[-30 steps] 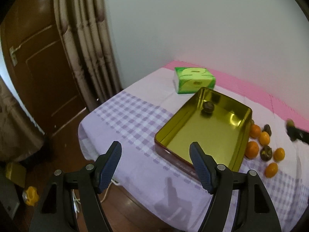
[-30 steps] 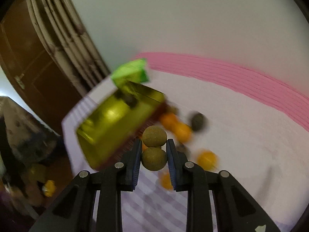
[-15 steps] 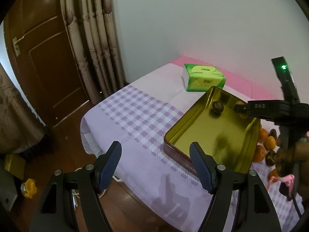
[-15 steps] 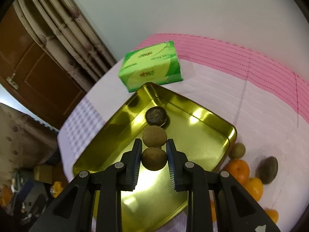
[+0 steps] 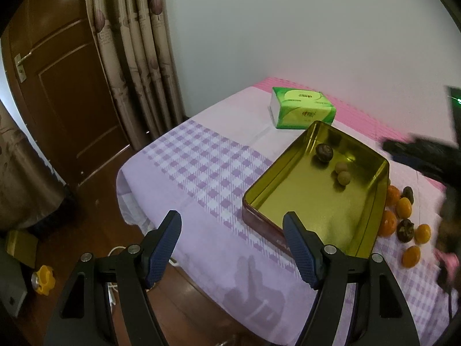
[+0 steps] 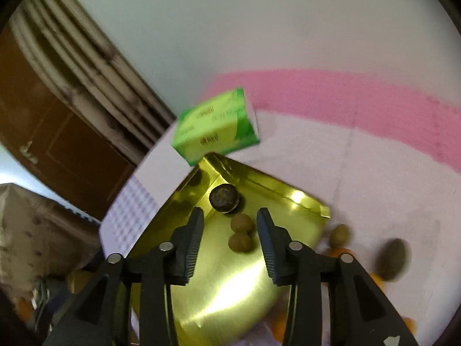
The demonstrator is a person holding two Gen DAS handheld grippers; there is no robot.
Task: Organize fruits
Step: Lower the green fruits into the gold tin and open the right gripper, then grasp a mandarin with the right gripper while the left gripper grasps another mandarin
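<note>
Both the left hand-held gripper (image 5: pixel 232 239) and right hand-held gripper (image 6: pixel 230 232) are spread, empty, with two brown fruits (image 6: pixel 241 233) lying in the gold tray (image 6: pixel 224 294).

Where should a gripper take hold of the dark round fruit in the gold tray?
Across its round middle, from above. The dark fruit sits near the gold tray's far corner, so the walls likely block a sideways approach. Fingers should straddle it clear of the two brown fruits beside it.

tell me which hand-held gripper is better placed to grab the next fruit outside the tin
Right. The right hand-held gripper is open over the tin, beside the oranges; the left hand-held gripper hangs off the bed edge.
</note>
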